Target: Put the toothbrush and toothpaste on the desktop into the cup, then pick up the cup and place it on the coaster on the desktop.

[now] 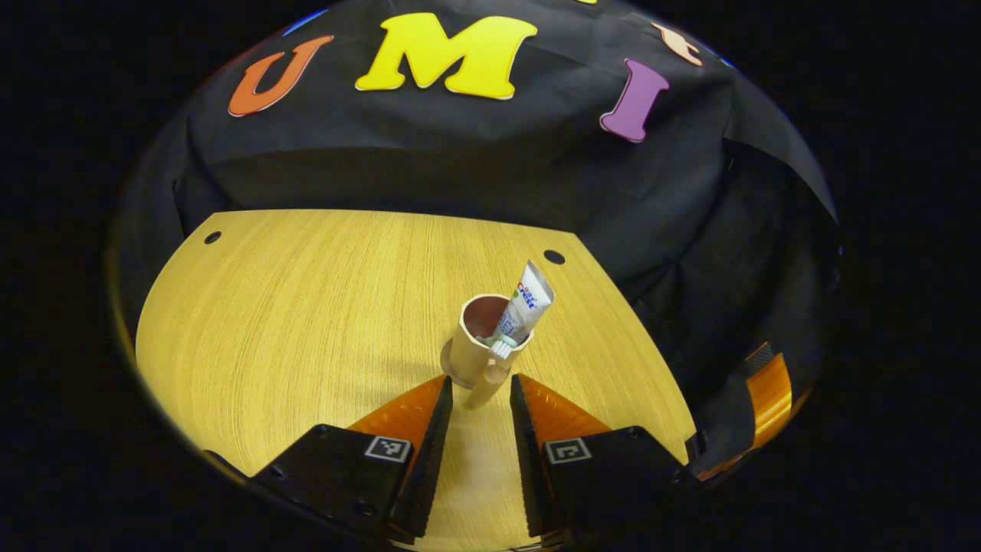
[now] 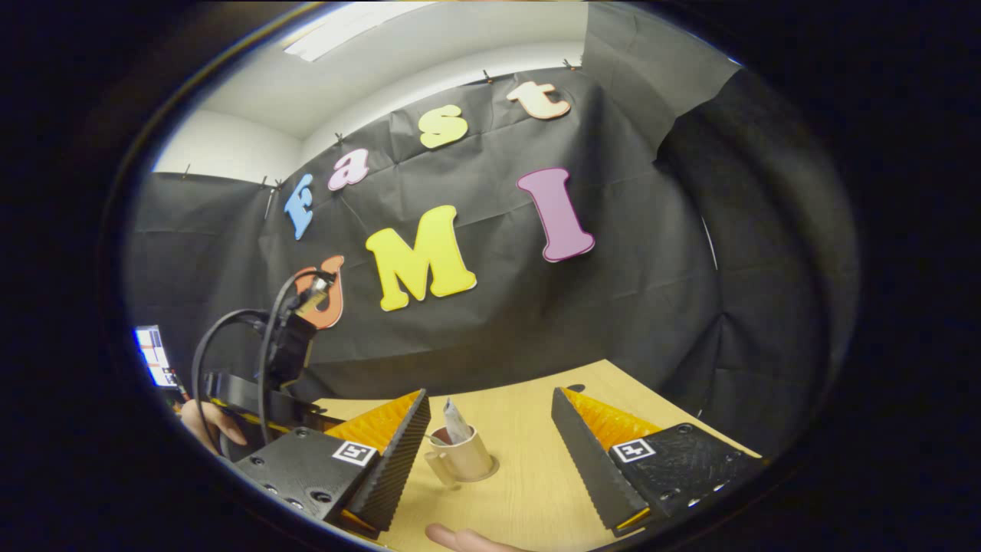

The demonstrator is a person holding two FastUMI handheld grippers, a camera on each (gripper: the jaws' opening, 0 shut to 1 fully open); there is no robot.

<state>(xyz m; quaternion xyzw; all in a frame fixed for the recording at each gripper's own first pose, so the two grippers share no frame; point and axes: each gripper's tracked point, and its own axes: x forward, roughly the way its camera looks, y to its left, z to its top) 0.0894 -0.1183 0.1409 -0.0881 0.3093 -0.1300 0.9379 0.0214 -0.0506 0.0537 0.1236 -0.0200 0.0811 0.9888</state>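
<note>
cup (image 1: 477, 337) is seated on the coaster (image 1: 448, 370), toothpaste (image 1: 525, 300) and toothbrush (image 1: 500, 349) inside; left tongs (image 1: 479, 395) and right tongs (image 2: 490, 418) are spread wide before the cup.

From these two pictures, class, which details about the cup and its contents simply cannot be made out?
- Coaster: left gripper view, just a sliver peeks from under the cup, which hides the rest.
- Toothbrush: left gripper view, bristle head at the rim shows; the part inside the cup is hidden by its wall.
- Toothpaste: right gripper view, too small to read details; lower end sunk in the cup.
</note>
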